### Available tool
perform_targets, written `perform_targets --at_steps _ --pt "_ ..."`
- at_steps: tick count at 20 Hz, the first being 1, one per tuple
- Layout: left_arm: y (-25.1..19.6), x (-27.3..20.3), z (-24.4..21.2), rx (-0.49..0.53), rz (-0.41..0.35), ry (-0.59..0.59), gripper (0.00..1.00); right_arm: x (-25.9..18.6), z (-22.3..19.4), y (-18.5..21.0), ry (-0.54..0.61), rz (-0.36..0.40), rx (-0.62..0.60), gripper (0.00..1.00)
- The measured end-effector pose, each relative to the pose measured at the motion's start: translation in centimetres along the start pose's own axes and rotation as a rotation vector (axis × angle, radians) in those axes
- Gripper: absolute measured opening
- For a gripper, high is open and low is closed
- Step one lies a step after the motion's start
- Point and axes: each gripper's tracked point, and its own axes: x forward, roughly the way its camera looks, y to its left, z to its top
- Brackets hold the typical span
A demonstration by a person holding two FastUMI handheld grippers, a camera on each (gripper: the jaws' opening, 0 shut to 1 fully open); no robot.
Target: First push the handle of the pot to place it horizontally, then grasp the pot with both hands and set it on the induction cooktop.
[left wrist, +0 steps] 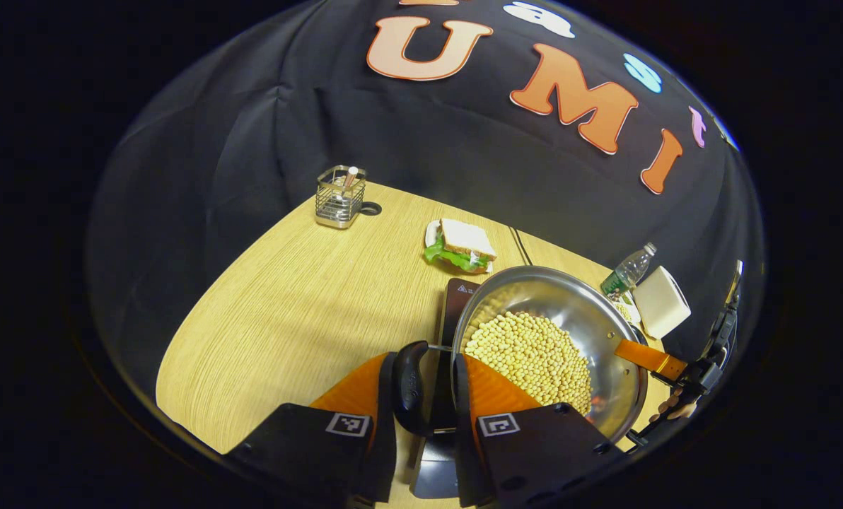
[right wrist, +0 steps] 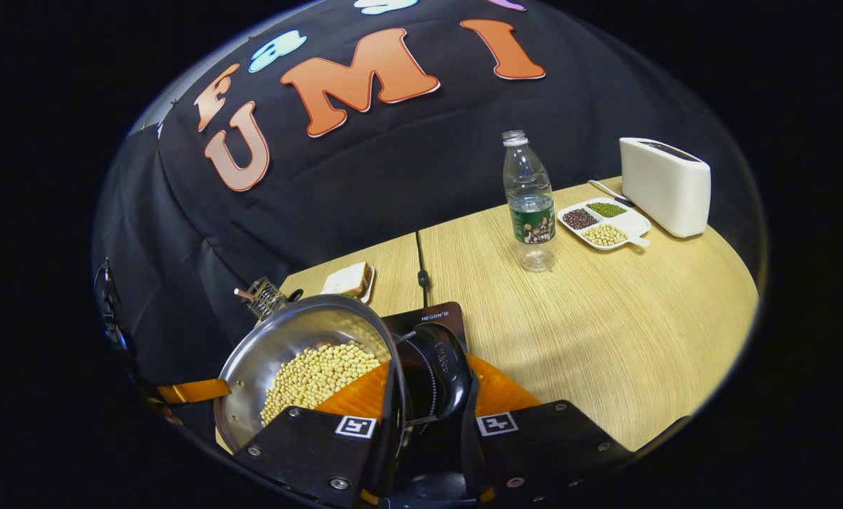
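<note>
A steel pot full of pale beans hangs over the dark induction cooktop; I cannot tell whether it touches the cooktop. My left gripper is shut on the pot's black side handle, one finger outside the handle and one inside the rim. In the right gripper view, my right gripper is shut on the opposite black handle of the pot, above the cooktop. Each view shows the other gripper's orange finger at the far rim.
A sandwich and a wire utensil basket sit at the back of the wooden table. A water bottle, a divided tray of beans and a white toaster stand to the right. A cable runs behind the cooktop.
</note>
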Motion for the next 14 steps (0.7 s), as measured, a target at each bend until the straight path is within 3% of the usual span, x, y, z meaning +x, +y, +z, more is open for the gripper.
perform_targets --at_steps 9,13,14 --pt "-0.61 0.16 0.03 0.048 -0.012 -0.020 0.47 -0.02 -0.71 -0.80 0.016 0.010 0.016 0.39" --pt "-0.69 0.29 -0.08 0.081 0.015 -0.010 0.57 0.06 -0.59 -0.98 0.002 0.003 -0.006 0.49" --pt "-0.67 0.27 -0.12 0.082 0.024 -0.009 0.55 0.05 -0.59 -0.91 0.006 0.006 0.004 0.53"
